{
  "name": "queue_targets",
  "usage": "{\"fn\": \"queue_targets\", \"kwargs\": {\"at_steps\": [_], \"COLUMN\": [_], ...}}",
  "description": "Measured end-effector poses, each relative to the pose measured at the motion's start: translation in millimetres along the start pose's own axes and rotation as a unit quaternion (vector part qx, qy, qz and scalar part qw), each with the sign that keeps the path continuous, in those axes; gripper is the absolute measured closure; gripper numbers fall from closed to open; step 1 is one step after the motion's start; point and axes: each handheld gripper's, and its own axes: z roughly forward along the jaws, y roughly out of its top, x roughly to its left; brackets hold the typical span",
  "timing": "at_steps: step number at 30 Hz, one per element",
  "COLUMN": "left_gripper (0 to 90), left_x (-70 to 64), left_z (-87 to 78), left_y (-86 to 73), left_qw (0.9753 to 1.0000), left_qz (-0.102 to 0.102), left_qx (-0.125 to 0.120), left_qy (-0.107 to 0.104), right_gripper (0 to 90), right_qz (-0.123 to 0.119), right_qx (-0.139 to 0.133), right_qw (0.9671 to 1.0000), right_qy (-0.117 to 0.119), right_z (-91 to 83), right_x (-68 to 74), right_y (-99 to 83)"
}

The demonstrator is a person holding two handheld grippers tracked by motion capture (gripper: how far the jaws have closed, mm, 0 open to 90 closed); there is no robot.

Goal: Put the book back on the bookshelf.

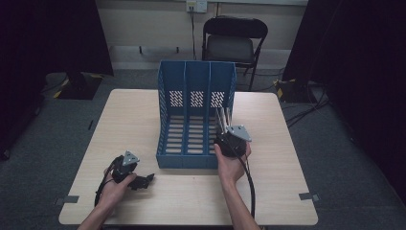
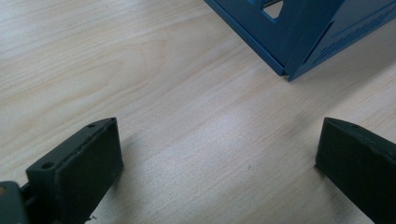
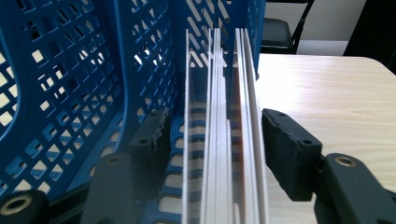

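high view, left gripper (image 1: 143,180): rests on the table (image 1: 134,120) nearest the camera, idle.
high view, right gripper (image 1: 224,136): at the blue file rack (image 1: 196,112), rightmost slot.
left gripper view: jaws spread wide over bare wood, nothing between them.
right gripper view: jaws straddle the upright white sheets (image 3: 224,140), not visibly pinching.
advice: keep the sheets vertical and square to the slot, then close gently.
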Motion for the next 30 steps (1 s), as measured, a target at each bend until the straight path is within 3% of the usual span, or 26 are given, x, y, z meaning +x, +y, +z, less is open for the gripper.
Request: {"fn": "queue_targets", "kwargs": {"at_steps": [6, 10, 17, 30], "left_gripper": [0.0, 0.0, 0.0, 0.0], "left_x": [0.0, 0.0, 0.0, 0.0], "left_z": [0.0, 0.0, 0.0, 0.0], "left_y": [0.0, 0.0, 0.0, 0.0], "left_qw": [1.0000, 1.0000, 1.0000, 1.0000], "left_qz": [0.000, 0.000, 0.000, 0.000], "left_qx": [0.000, 0.000, 0.000, 0.000], "left_qy": [0.000, 0.000, 0.000, 0.000], "right_gripper": [33.0, 27.6, 21.3, 14.0], "right_qz": [0.003, 0.009, 0.027, 0.028], "right_qx": [0.020, 0.023, 0.034, 0.042], "right_qw": [0.9991, 0.9984, 0.9950, 0.9908], "right_qy": [0.038, 0.051, 0.090, 0.125], "right_z": [0.6, -0.2, -3.4, -16.8], "right_x": [-4.1, -8.3, -13.1, -26.9], "right_y": [2.4, 3.9, 4.7, 7.8]}}
